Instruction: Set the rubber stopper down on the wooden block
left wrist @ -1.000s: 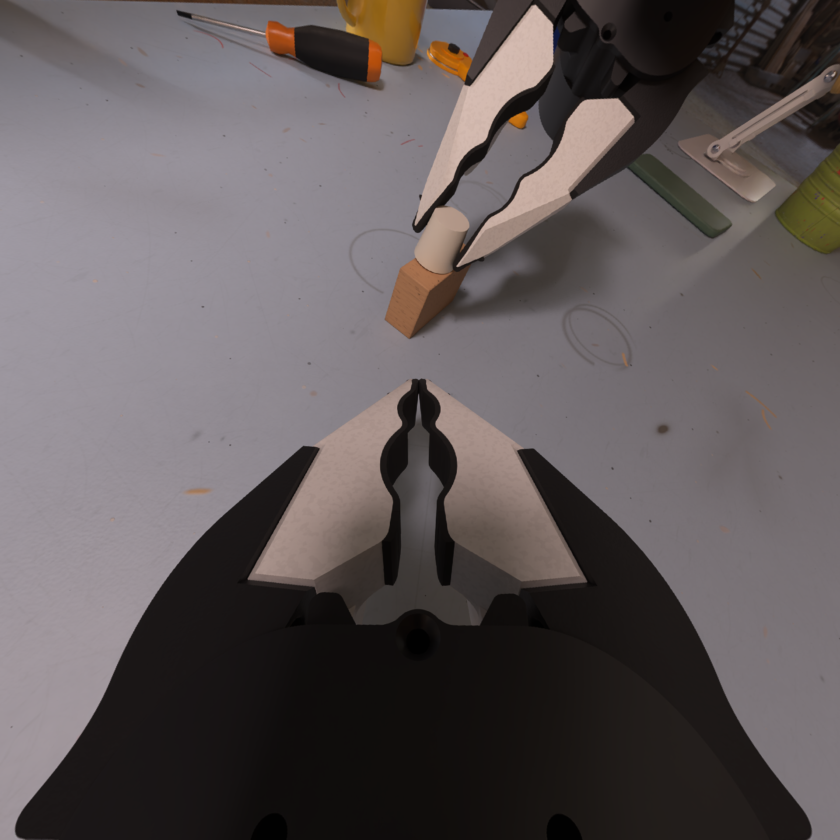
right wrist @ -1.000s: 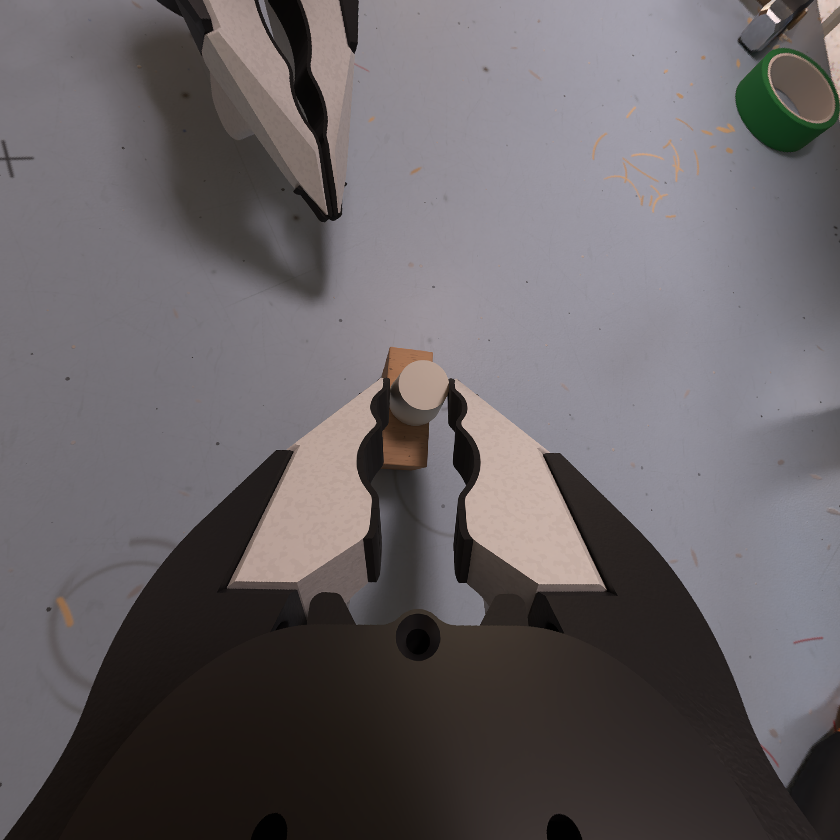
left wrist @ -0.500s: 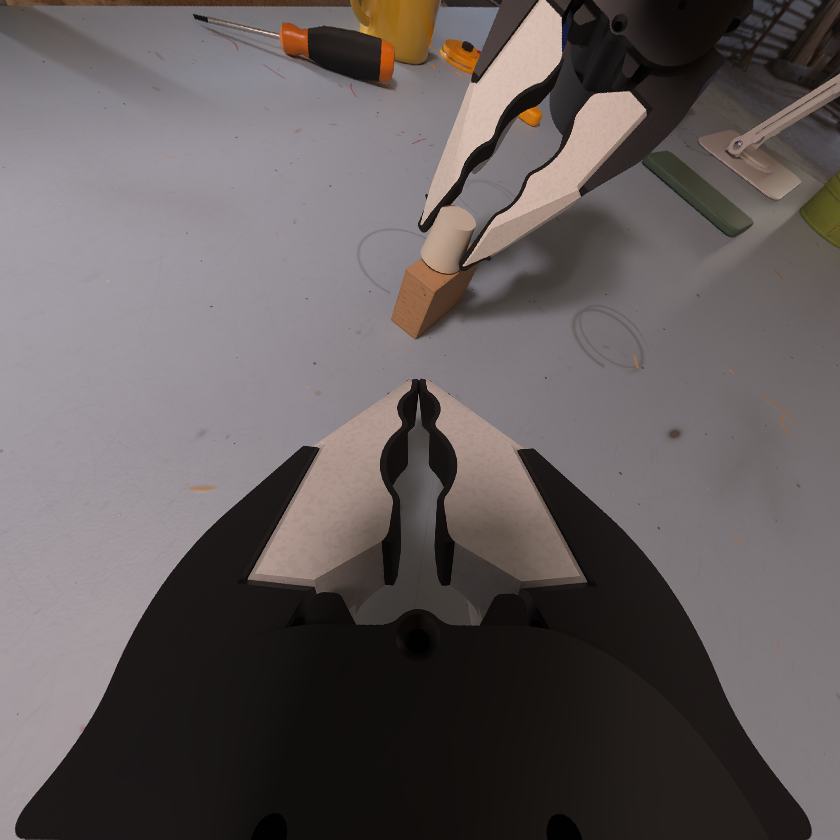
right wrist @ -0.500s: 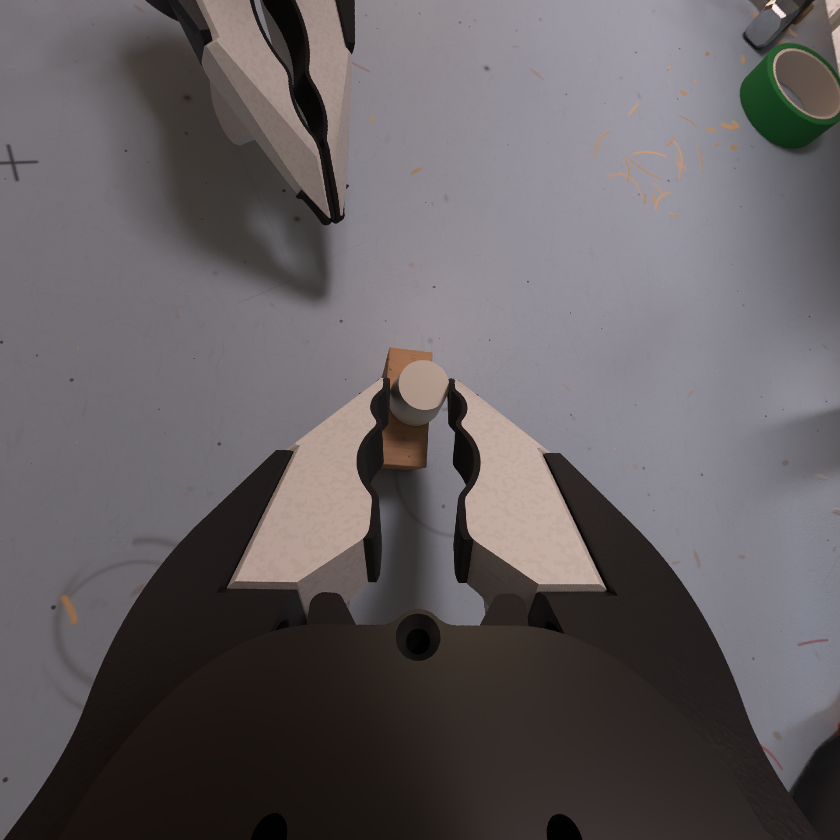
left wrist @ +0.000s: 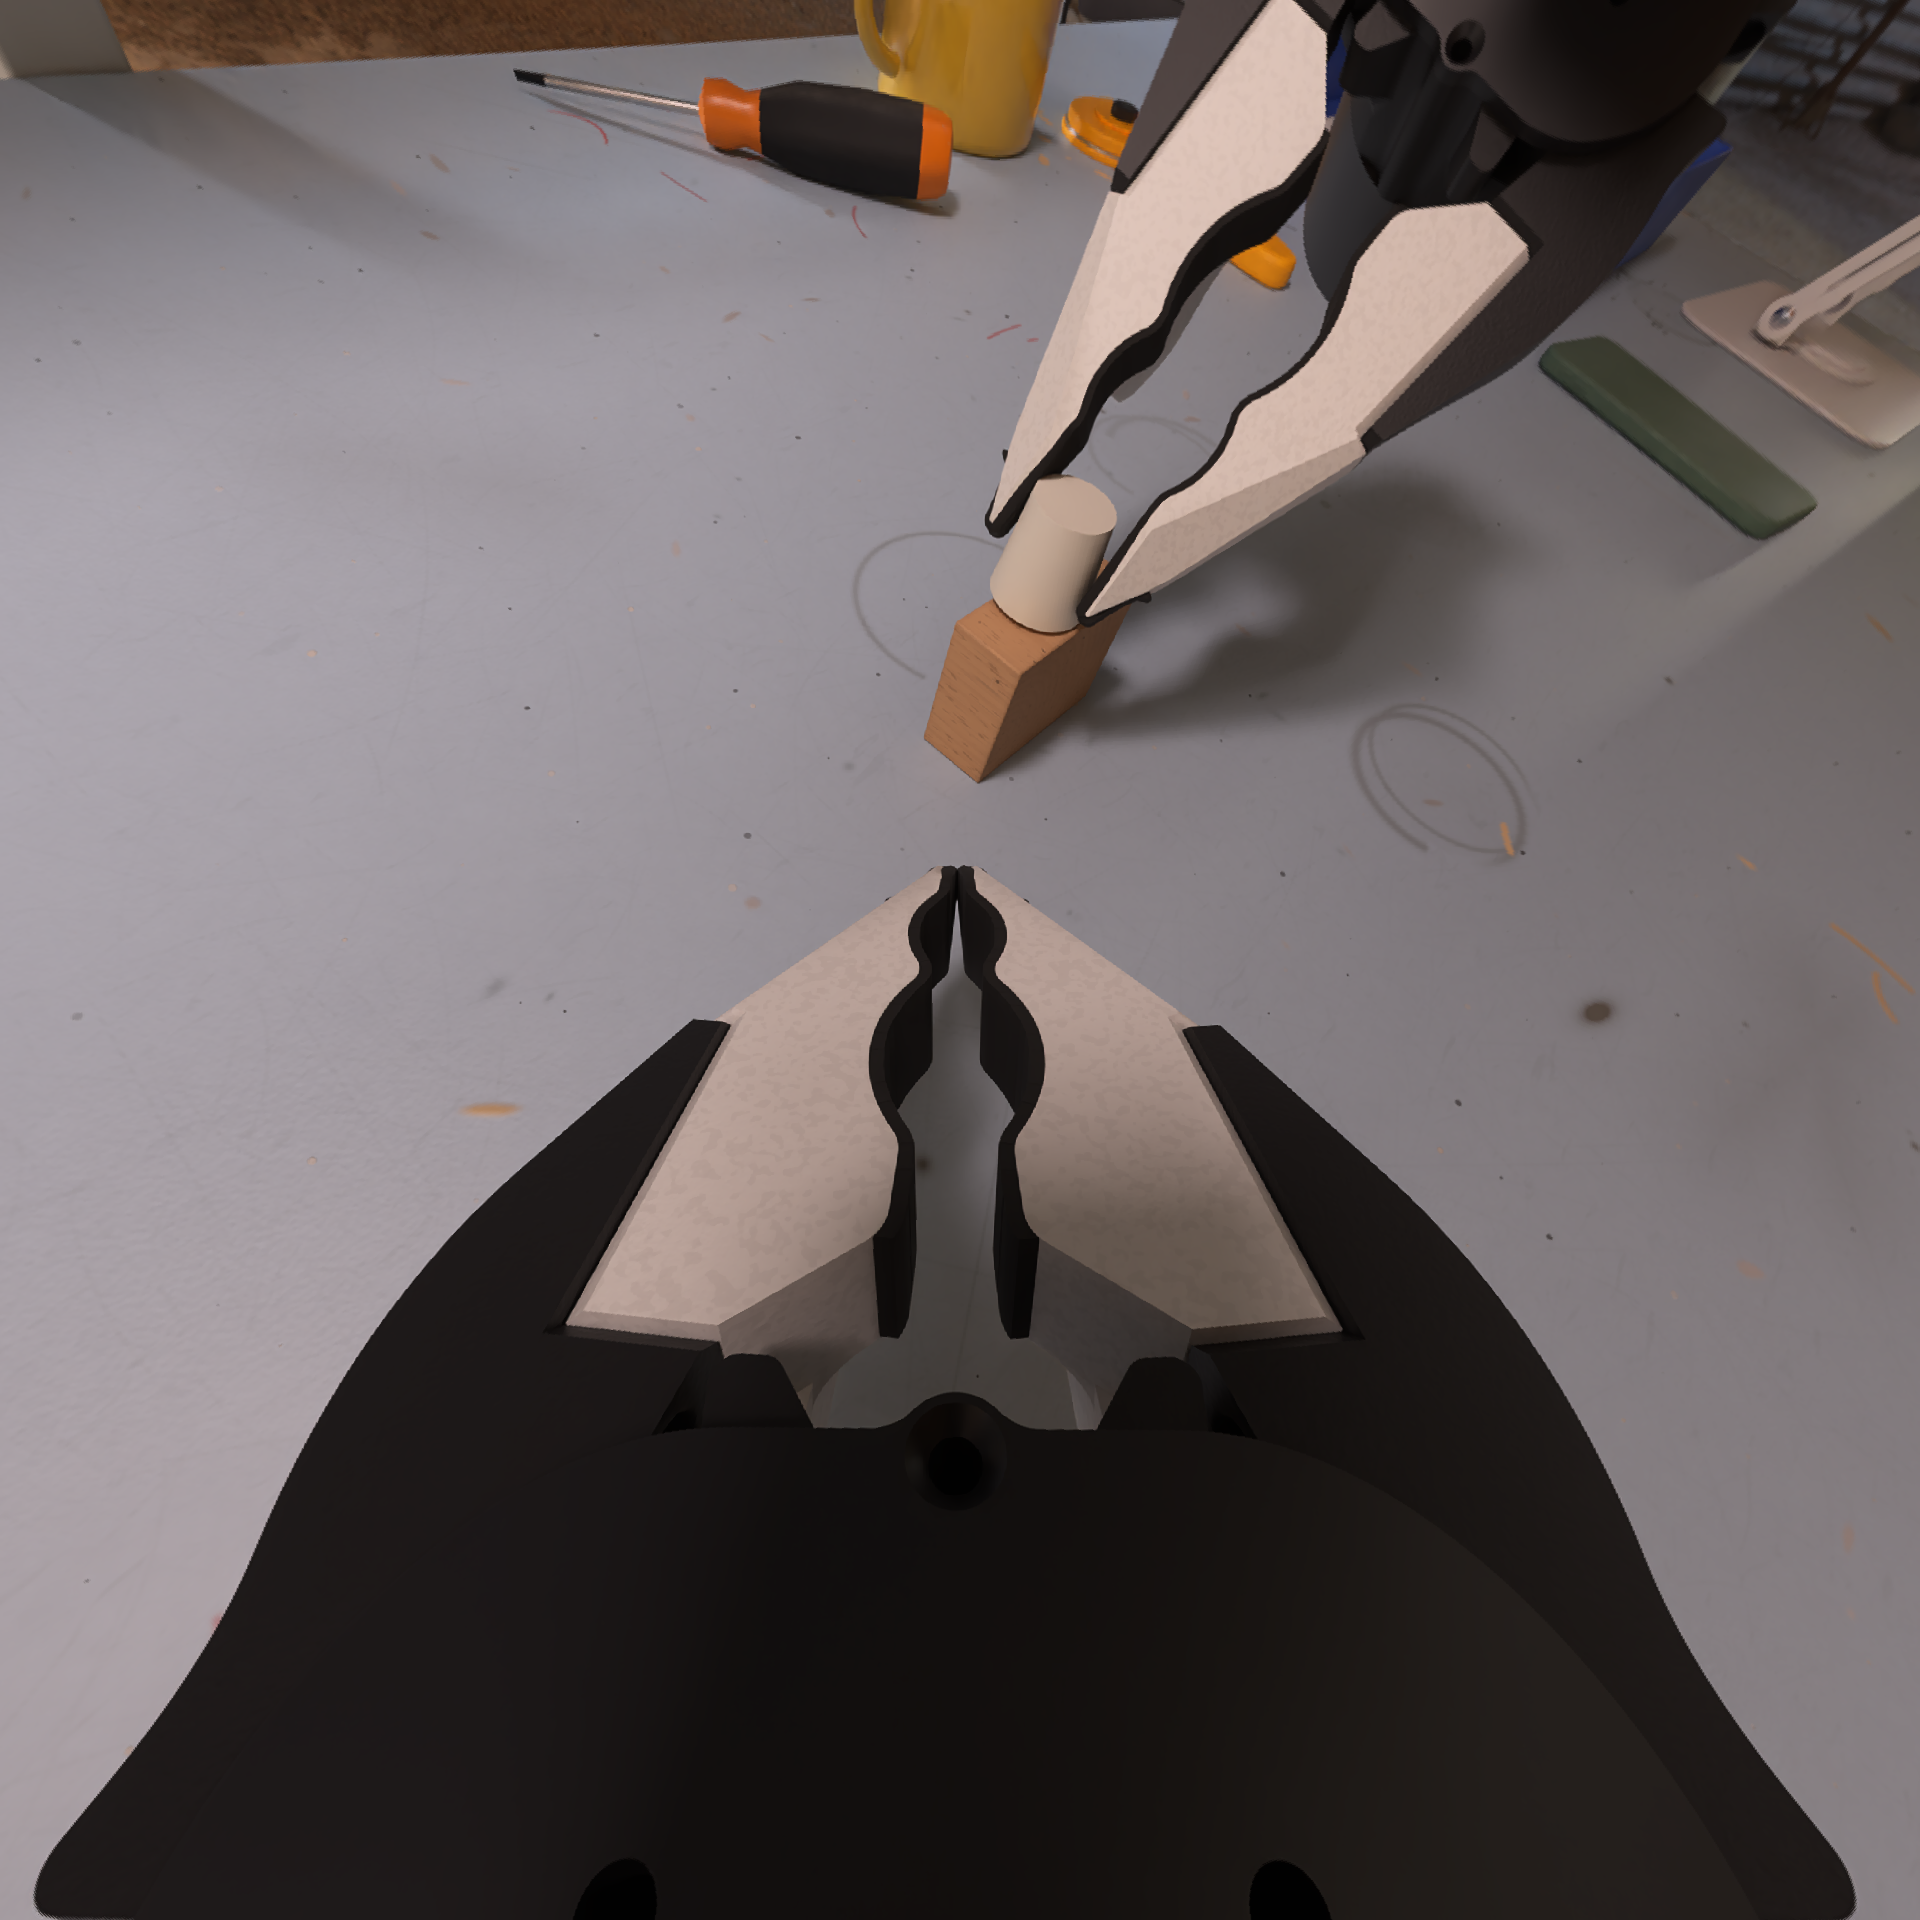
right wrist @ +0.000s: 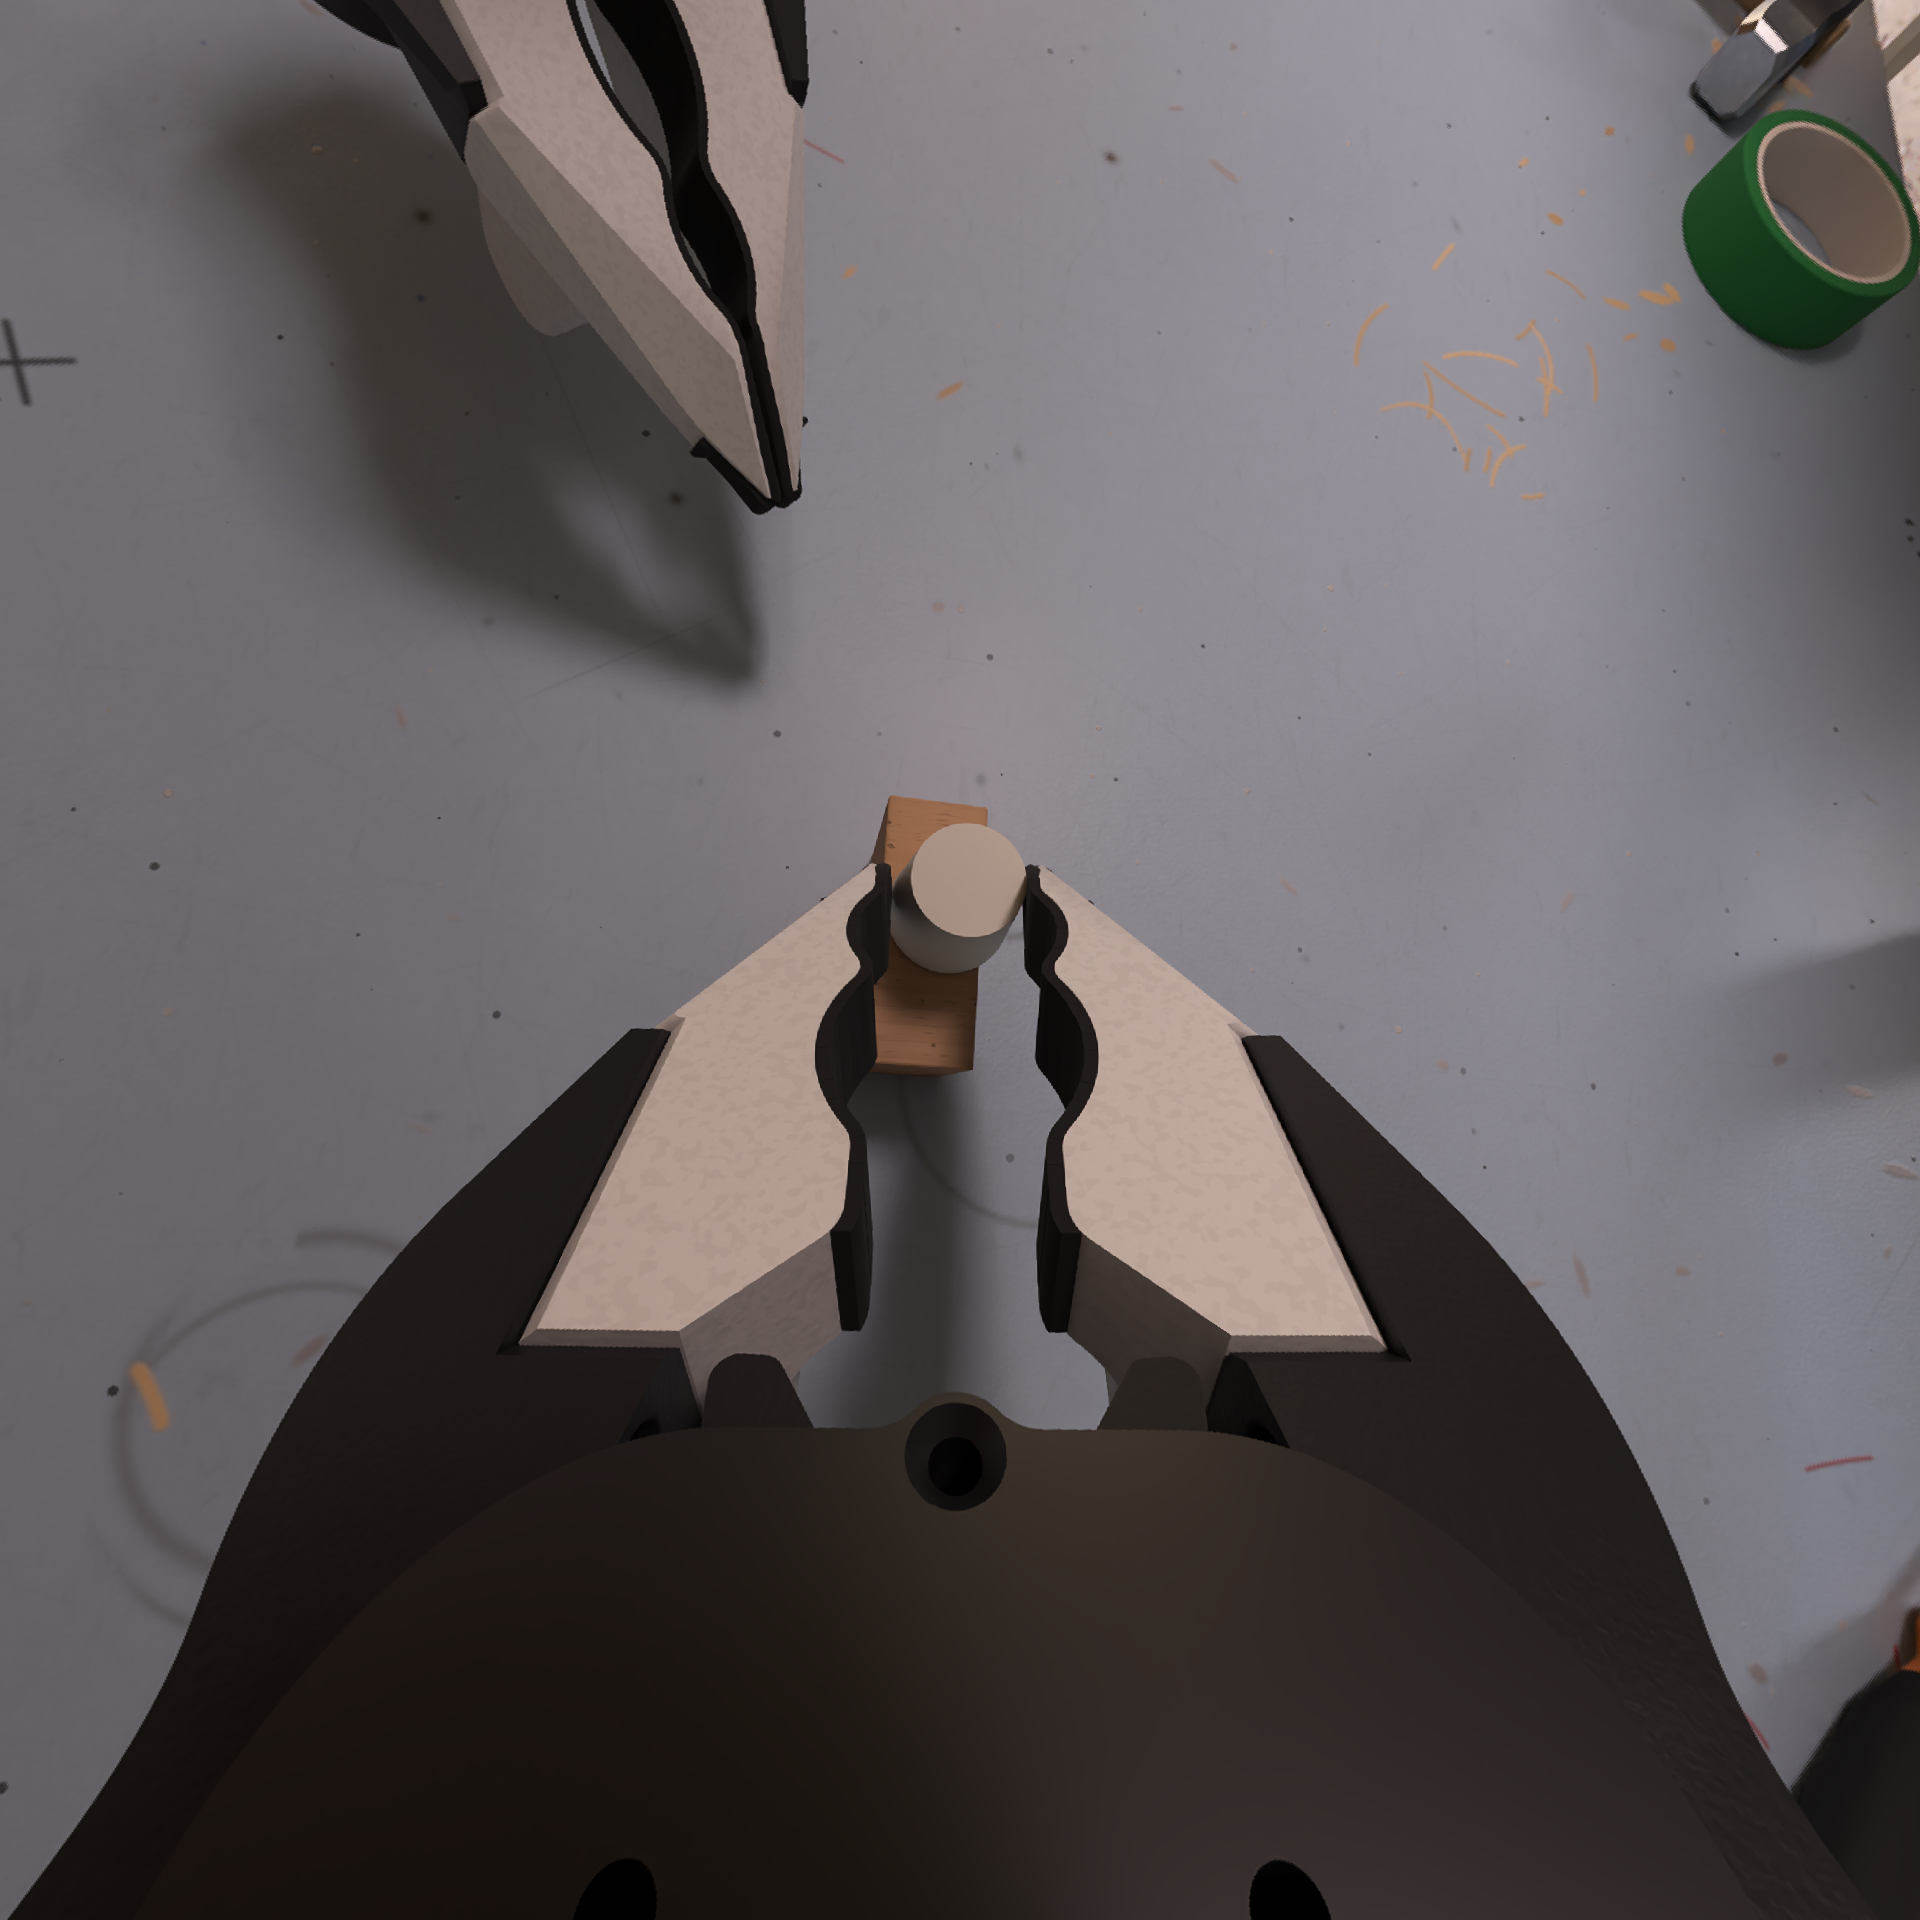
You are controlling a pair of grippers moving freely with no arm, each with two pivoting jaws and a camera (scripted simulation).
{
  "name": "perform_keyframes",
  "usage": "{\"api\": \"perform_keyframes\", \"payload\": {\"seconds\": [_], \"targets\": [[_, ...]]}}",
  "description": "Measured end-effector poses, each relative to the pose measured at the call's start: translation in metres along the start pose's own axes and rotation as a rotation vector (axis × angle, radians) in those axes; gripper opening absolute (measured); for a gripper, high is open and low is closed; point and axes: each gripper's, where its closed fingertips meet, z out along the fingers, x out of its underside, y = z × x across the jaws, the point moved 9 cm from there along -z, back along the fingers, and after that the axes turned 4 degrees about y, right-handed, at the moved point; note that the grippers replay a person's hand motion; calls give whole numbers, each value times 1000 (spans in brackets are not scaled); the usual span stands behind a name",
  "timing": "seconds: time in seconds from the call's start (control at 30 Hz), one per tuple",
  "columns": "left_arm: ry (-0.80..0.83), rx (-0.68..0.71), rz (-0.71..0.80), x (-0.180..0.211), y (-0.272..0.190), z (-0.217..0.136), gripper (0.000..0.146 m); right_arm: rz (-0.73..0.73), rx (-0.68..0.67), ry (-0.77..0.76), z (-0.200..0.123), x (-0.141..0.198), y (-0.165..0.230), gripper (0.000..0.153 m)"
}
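A cream rubber stopper (left wrist: 1049, 556) stands upright on the top of a small wooden block (left wrist: 997, 696) on the grey table. My right gripper (left wrist: 1051, 566) comes down from above, and its fingertips close on the stopper's two sides. In the right wrist view the stopper (right wrist: 966, 888) sits between the tips of my right gripper (right wrist: 957, 883), with the block (right wrist: 925, 1023) under it. My left gripper (left wrist: 956, 873) is shut and empty, above the table a short way in front of the block. It also shows in the right wrist view (right wrist: 774, 499).
An orange and black screwdriver (left wrist: 821, 135), a yellow mug (left wrist: 966, 73) and a small orange tool (left wrist: 1101, 125) lie at the far edge. A dark green bar (left wrist: 1673, 436) and a lamp base (left wrist: 1808, 353) are at the right. A green tape roll (right wrist: 1797, 229) lies farther off.
The left wrist view has shifted slightly, so the far objects sit a little lower and to the right. The right gripper, stopper and block have not visibly moved.
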Motion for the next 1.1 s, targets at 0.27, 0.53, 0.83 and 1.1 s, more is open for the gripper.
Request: {"api": "perform_keyframes", "payload": {"seconds": [0.27,0.53,0.83,1.1], "targets": [[-6,-9,-19,0,0,0,0,6,1,-7,0,1,0,25],[10,-31,-11,-2,-3,1,0,5,3,-4,0,1,0,25],[23,-62,-17,-3,-6,1,0,4,8,0,0,0,1,25],[34,-74,-16,-4,-7,2,0,6,12,0,0,0,1,25]]}}
